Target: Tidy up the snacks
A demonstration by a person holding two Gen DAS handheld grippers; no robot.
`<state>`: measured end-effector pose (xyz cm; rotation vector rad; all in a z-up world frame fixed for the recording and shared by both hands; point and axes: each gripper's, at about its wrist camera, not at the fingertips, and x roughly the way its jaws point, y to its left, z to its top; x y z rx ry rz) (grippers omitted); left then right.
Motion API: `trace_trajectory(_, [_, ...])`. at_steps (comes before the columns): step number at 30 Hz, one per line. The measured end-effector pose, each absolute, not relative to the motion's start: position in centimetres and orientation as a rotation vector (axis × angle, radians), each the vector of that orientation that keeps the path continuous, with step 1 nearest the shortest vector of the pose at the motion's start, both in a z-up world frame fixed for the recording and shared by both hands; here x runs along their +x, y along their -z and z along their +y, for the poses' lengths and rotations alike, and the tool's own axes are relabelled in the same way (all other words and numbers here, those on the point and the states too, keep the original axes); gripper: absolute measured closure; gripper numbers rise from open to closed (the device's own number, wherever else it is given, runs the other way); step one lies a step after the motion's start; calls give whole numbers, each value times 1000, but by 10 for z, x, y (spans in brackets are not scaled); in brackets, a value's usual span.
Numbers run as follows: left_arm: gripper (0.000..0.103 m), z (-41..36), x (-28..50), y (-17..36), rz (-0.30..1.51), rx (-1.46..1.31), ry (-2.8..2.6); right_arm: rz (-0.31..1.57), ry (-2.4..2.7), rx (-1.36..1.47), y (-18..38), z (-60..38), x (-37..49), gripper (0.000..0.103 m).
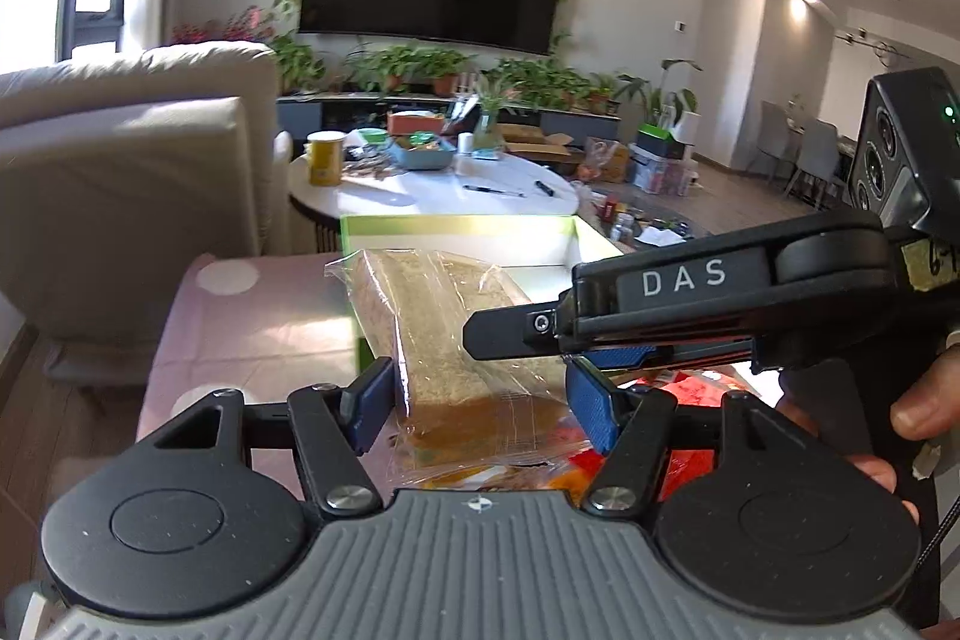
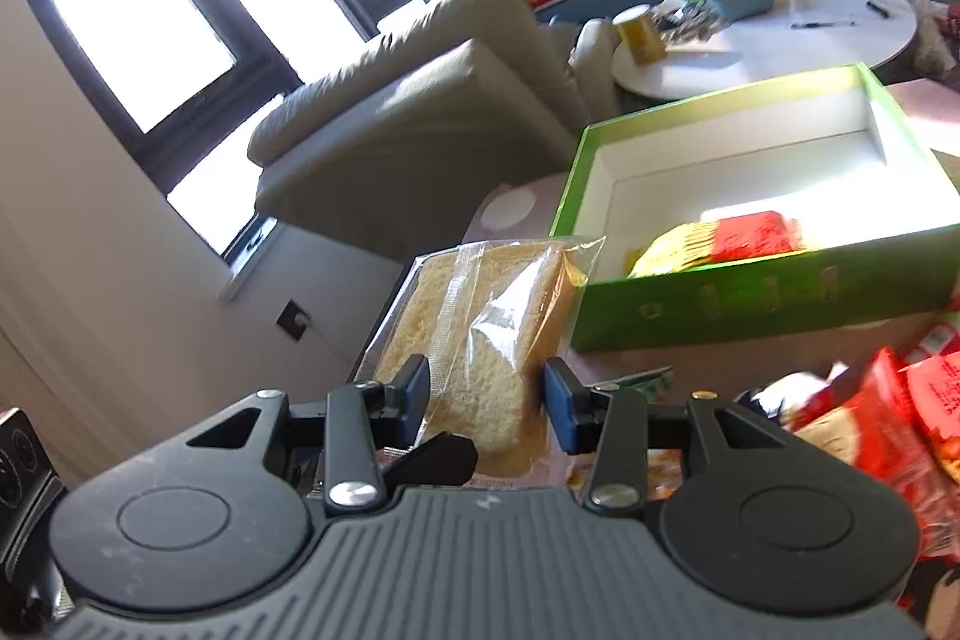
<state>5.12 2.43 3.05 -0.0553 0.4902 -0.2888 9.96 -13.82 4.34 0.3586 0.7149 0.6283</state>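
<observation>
- A beige sofa (image 2: pixel 420 100) is seen at the left, beside the bright windows.
- A clear-wrapped bread pack (image 2: pixel 480 340) is clamped between the blue pads of the right gripper (image 2: pixel 487 391), raised just left of the box.
- In the left wrist view, the same pack (image 1: pixel 432 334) is seen between the pads of the left gripper (image 1: pixel 480 400); whether they press on it cannot be told.
- A green box (image 2: pixel 750 292) is seen right of the pack, with 2 snack packets (image 2: pixel 720 238) inside.
- Red snack bags (image 2: pixel 888 424) are piled at the far right.
</observation>
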Motion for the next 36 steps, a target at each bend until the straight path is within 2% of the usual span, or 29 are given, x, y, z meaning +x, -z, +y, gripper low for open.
trace_trajectory(17, [41,-18,106,-38,483,49,363,666,-569,415,-50,-179,148,55])
trace_trajectory(36, [40,-29,194,-24,526,80,381,667,-522,444,-33,-182,230,55])
